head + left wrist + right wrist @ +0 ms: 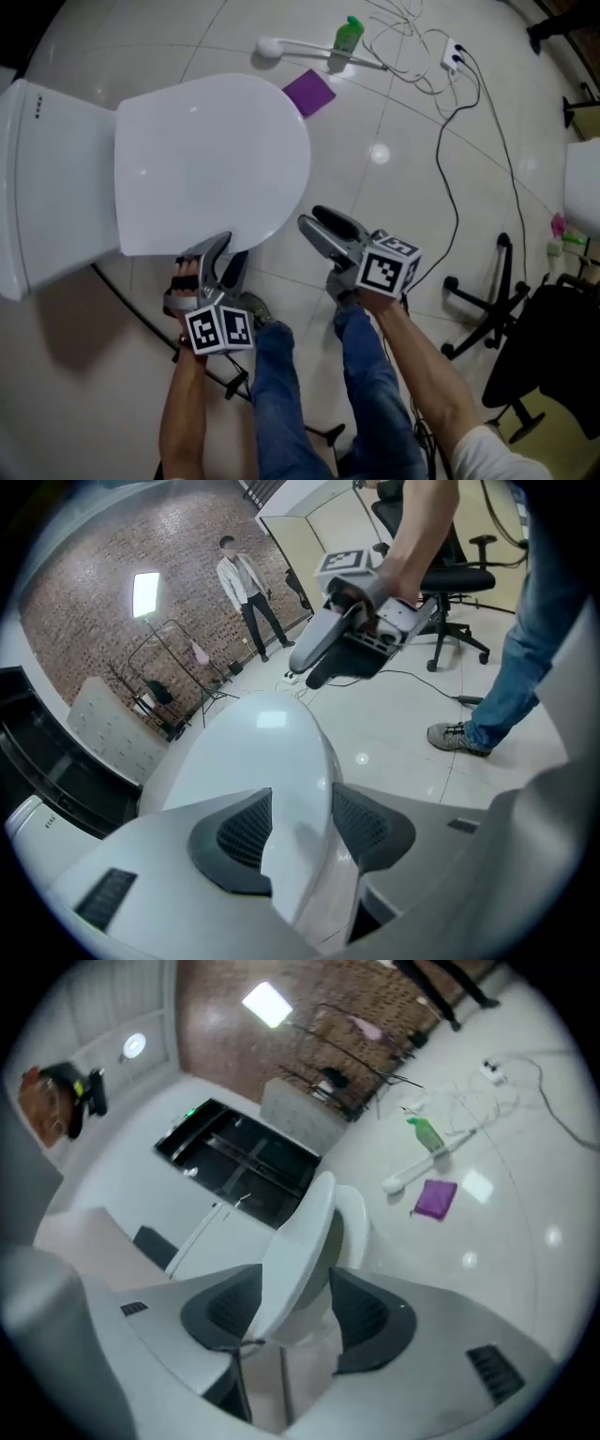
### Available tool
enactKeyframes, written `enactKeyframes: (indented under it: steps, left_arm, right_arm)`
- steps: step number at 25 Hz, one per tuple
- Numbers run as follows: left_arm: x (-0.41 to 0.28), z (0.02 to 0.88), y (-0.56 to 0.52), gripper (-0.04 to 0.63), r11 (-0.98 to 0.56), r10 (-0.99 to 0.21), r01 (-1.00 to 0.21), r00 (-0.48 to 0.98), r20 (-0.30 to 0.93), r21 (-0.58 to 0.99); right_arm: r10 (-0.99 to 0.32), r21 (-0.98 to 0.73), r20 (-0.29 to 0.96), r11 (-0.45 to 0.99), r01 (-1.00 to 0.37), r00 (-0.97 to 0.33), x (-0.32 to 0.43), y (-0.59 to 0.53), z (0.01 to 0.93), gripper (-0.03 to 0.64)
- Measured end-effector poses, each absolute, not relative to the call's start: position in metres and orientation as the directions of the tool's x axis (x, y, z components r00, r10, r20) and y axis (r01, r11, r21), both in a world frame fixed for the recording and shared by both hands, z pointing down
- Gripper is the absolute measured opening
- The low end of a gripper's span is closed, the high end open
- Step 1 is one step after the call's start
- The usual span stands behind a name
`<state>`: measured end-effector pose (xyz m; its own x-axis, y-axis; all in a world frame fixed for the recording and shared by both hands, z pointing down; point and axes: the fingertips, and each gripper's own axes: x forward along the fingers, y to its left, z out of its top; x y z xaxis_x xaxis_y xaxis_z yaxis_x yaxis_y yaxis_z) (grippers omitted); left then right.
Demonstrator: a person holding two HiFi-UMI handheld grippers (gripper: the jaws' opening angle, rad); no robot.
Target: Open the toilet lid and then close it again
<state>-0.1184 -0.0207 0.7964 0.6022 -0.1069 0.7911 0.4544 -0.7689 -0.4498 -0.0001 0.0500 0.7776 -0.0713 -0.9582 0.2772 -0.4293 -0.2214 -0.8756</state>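
The white toilet stands at the left of the head view, its lid over the bowl. My left gripper is at the lid's near rim, shut on the lid's edge, which fills the gap between the dark pads. In the right gripper view the lid stands tilted a little off the seat. My right gripper hovers just right of the lid's front rim, apart from it. It is open with nothing between its pads.
On the tiled floor beyond the toilet lie a purple cloth, a green bottle, a white long-handled brush and a power strip with cables. An office chair base stands right. A person stands far off.
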Motion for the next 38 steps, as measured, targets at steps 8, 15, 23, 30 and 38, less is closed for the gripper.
enactKeyframes:
  steps: [8, 15, 23, 30, 38]
  left_arm:
    - [-0.116, 0.796, -0.016, 0.201, -0.772, -0.085, 0.465, 0.599, 0.796, -0.433]
    - [-0.119, 0.754, -0.017, 0.186, -0.768, -0.114, 0.410, 0.670, 0.734, -0.493]
    - [-0.150, 0.662, -0.076, 0.153, -0.811, -0.285, 0.187, 0.700, 0.655, -0.554]
    - [-0.199, 0.601, -0.154, 0.153, -0.855, -0.455, -0.141, 0.667, 0.590, -0.500]
    - [-0.287, 0.550, -0.218, 0.089, -0.784, -0.620, -0.442, 0.587, 0.521, -0.436]
  right_arm:
    - [-0.983, -0.984, 0.178, -0.179, -0.021, 0.038, 0.022, 0.018, 0.790, 0.033]
    - [-0.986, -0.985, 0.163, -0.165, -0.058, 0.035, 0.019, 0.010, 0.724, 0.025]
    - [-0.972, -0.941, 0.232, -0.217, -0.260, -0.031, -0.027, -0.068, 0.584, 0.018]
    - [-0.956, -0.861, 0.262, -0.171, -0.479, -0.131, -0.088, -0.170, 0.503, 0.034]
    - [-0.944, -0.833, 0.258, -0.109, -0.542, -0.206, -0.158, -0.259, 0.465, 0.034]
